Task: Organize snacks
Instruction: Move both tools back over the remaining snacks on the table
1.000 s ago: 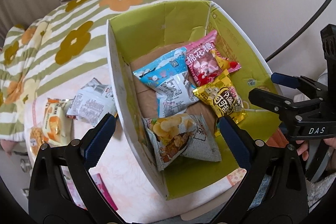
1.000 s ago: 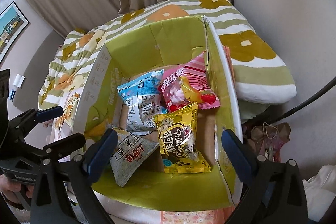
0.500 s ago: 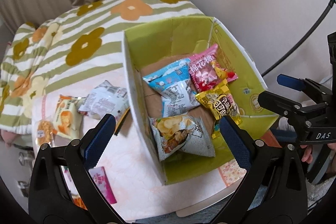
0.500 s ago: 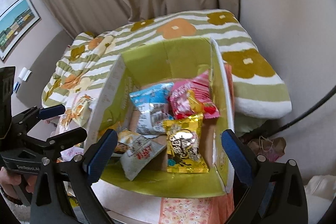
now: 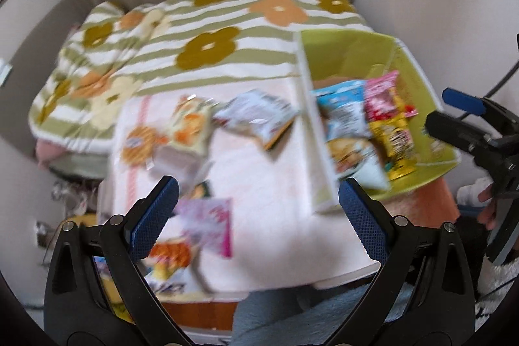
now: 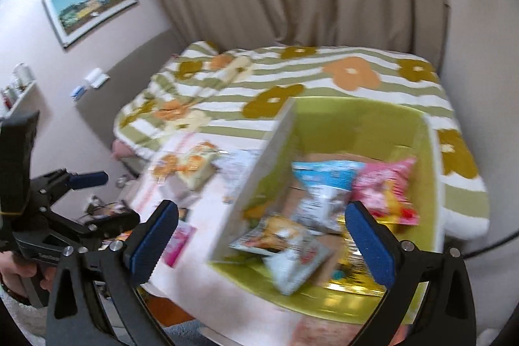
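A green-lined cardboard box [image 5: 418, 80] stands at the table's right and holds a blue-white packet [image 5: 343, 109], a pink one [image 5: 382, 93], a yellow one [image 5: 395, 141] and a chips bag [image 5: 353, 154]. Loose on the cloth to its left lie a silver packet [image 5: 259, 115], an orange-cream packet [image 5: 191, 125], a waffle packet [image 5: 136, 141] and a pink packet [image 5: 211, 222]. My left gripper [image 5: 258, 184] hangs open and empty above the cloth, left of the box. My right gripper [image 6: 261, 209] hovers over the box's [image 6: 356, 119] near left corner, jaws opening, nothing between them.
The table [image 5: 269, 184] wears a pale pink cloth, with more orange packets [image 5: 168, 255] at its near left edge. Behind it lies a bed with a striped flower blanket [image 5: 207, 44], then curtains. A wall closes the right side. Both views are motion-blurred.
Both grippers have risen and drawn back from the box. My left one has swung left, from over the box wall to over the loose packets on the cloth.
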`<state>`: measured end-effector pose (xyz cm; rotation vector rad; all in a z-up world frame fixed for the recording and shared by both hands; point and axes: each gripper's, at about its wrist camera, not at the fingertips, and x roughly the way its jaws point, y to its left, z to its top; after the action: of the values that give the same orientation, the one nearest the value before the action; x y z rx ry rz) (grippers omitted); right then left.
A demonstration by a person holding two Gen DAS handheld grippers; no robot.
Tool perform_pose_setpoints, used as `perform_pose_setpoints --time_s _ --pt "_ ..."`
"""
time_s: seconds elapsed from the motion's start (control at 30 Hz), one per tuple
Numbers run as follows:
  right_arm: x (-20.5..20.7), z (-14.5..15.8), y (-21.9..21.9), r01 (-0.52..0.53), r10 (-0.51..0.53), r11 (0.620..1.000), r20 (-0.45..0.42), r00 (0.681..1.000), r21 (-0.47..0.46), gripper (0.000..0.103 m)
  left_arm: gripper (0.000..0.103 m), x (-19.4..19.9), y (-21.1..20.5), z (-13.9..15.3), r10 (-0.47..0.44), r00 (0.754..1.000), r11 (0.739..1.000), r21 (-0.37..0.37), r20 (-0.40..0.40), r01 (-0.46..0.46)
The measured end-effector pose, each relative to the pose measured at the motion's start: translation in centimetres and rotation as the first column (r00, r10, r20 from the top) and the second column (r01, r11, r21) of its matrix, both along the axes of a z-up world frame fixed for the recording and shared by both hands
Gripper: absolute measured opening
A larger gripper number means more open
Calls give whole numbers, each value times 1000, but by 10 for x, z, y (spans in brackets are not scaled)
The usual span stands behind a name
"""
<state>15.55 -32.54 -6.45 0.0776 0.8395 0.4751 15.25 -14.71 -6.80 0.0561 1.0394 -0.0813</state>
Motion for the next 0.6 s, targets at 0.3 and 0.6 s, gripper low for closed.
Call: perform_pose_setpoints --time_s 0.3,0.6 --pt "-16 -16 87 -76 77 997 -64 995 17 102 99 -45 95 -25 90 994 996 -19 -58 -92" --pt "-18 -61 154 38 -37 999 -206 978 2 102 98 -62 153 -68 37 984 996 -78 -174 -51"
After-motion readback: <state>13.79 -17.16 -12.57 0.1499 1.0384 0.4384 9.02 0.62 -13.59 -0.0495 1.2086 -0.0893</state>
